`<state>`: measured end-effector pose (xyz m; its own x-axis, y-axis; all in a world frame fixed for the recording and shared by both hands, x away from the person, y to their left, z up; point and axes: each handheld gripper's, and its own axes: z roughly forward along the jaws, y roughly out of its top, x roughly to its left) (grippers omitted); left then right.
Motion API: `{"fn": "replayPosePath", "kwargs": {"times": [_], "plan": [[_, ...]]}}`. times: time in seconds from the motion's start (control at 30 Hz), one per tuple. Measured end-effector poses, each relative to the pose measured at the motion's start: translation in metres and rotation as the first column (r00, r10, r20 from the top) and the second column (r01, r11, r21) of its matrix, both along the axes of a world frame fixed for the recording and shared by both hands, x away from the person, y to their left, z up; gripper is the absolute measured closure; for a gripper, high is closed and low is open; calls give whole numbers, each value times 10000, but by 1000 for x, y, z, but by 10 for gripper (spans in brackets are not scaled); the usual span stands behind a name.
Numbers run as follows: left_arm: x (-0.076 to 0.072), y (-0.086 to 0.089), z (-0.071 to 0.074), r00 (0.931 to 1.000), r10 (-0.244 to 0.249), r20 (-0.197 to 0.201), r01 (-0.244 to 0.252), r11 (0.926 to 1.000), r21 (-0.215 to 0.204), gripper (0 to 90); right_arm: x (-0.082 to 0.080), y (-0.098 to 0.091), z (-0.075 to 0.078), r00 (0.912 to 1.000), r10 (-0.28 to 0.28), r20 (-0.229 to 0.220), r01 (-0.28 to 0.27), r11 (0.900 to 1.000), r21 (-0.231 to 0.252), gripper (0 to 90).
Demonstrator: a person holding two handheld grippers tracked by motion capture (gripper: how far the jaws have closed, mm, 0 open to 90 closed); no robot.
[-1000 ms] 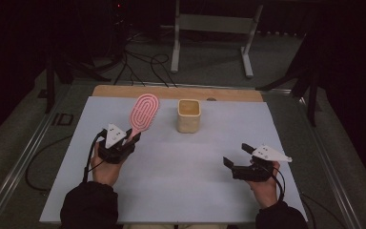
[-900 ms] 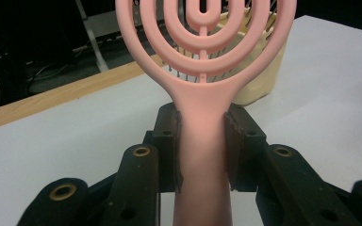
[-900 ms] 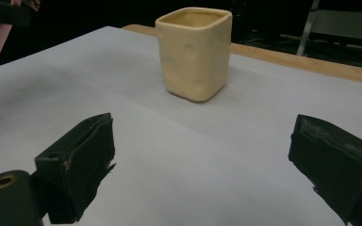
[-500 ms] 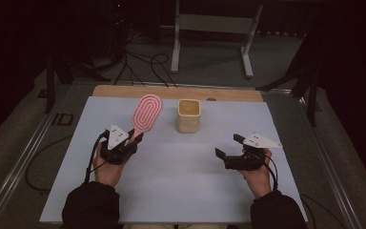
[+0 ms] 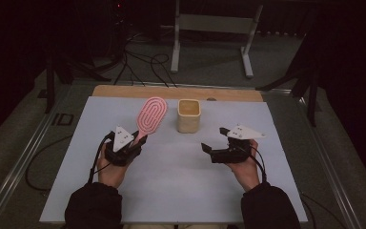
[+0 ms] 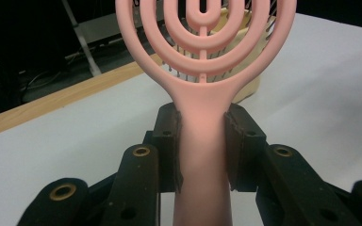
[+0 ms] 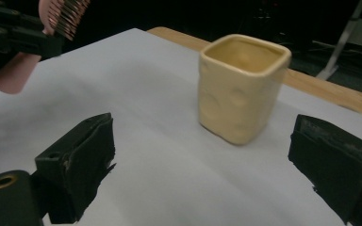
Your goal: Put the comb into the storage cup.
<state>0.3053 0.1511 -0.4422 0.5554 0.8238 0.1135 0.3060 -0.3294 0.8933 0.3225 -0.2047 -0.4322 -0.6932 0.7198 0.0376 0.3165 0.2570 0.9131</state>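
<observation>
1. High view: the left gripper (image 5: 140,139) clamps the brush (image 5: 151,116) by its handle, head raised toward 12 o'clock, just beside the cup (image 5: 188,116) at its 9 o'clock. The right gripper (image 5: 208,149), jaws wide and empty, sits at the cup's 5 o'clock. A careless swing of the brush head could tip the cup
2. Left gripper view: both pads (image 6: 234,141) press the narrow neck. Held this low, the head may pivot or slip
3. Right gripper view: the cup (image 7: 240,87) stands ahead of the open jaws; a 1-sided approach could shove it
</observation>
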Motion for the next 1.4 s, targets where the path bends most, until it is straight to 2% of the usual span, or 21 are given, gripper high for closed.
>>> {"fn": "replayPosePath", "kwargs": {"times": [0.53, 1.13, 1.4], "plan": [[-2, -7, -2, 9998, -169, 136, 167, 9998, 107, 701, 18, 45, 12, 9976, 696, 40, -697, 9973, 214, 72], [-5, -14, -4, 9990, -364, 276, 359, 9992, 161, 701, 31, 73, 23, 9935, 1138, -102, -1125, 9899, 858, 73], [-7, -18, -4, 9982, -458, 385, 455, 9989, 100, 701, 33, 87, 27, 9908, 1346, -133, -1327, 9862, 987, 73]]}}
